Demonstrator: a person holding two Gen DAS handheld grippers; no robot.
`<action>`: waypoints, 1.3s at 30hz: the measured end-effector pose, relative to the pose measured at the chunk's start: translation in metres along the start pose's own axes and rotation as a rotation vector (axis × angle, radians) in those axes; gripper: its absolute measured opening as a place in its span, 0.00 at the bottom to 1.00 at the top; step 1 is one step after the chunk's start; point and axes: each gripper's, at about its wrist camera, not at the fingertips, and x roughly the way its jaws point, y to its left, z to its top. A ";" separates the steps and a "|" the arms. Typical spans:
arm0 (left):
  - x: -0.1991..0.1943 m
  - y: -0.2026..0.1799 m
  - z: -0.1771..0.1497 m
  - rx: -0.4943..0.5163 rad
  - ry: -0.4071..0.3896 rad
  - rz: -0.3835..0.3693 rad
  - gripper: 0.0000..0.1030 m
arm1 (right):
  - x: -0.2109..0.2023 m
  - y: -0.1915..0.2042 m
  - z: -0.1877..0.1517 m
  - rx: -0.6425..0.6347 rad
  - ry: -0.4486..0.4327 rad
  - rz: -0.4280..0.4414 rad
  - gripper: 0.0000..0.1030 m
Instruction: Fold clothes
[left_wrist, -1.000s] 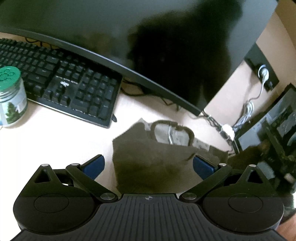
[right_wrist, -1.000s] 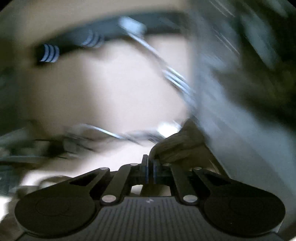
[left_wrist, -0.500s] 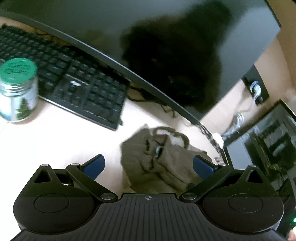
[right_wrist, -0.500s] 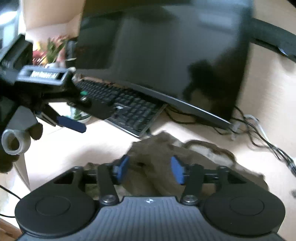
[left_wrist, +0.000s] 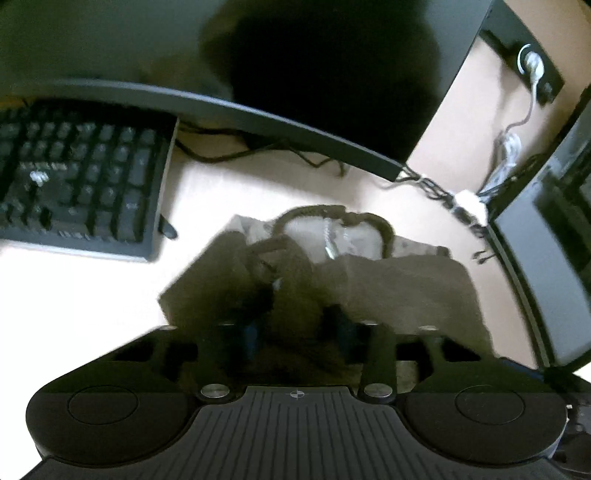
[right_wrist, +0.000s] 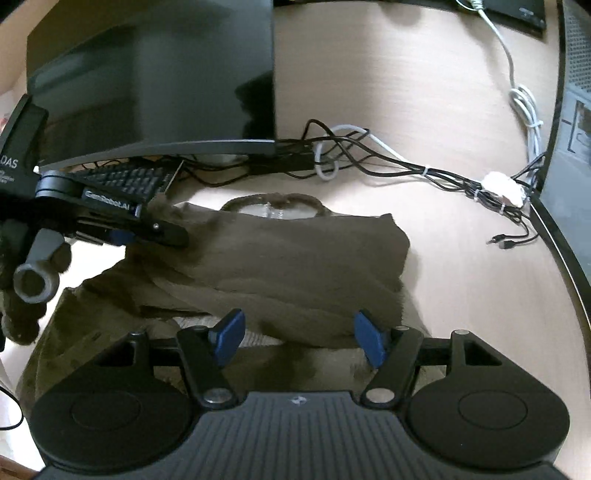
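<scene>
Left wrist view: left hand-held gripper (left_wrist: 295, 328) just closed, grasping olive garment (left_wrist: 388, 288); right hand-held gripper (right_wrist: 299, 338) released.

**Pale wooden bench and its load**

The bench (right_wrist: 461, 295) is light wood. An olive garment (right_wrist: 295, 258) lies bunched on it directly ahead of the right claw (right_wrist: 299, 338). Beyond the garment stands a dark monitor (right_wrist: 166, 81), with a black keyboard (left_wrist: 74, 177) to the far left of it. Bundled cables (right_wrist: 406, 166) trail across the bench to the right, toward a second screen (left_wrist: 546, 258).
</scene>
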 end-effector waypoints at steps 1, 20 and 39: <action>-0.004 -0.001 0.001 0.006 -0.007 0.007 0.25 | 0.001 -0.001 0.001 -0.001 -0.004 -0.001 0.64; -0.051 0.065 -0.013 -0.148 0.004 0.020 0.79 | 0.045 -0.029 0.040 0.049 0.057 0.029 0.67; 0.055 0.020 0.050 -0.025 0.094 0.174 0.17 | 0.159 -0.092 0.088 0.149 0.210 0.143 0.09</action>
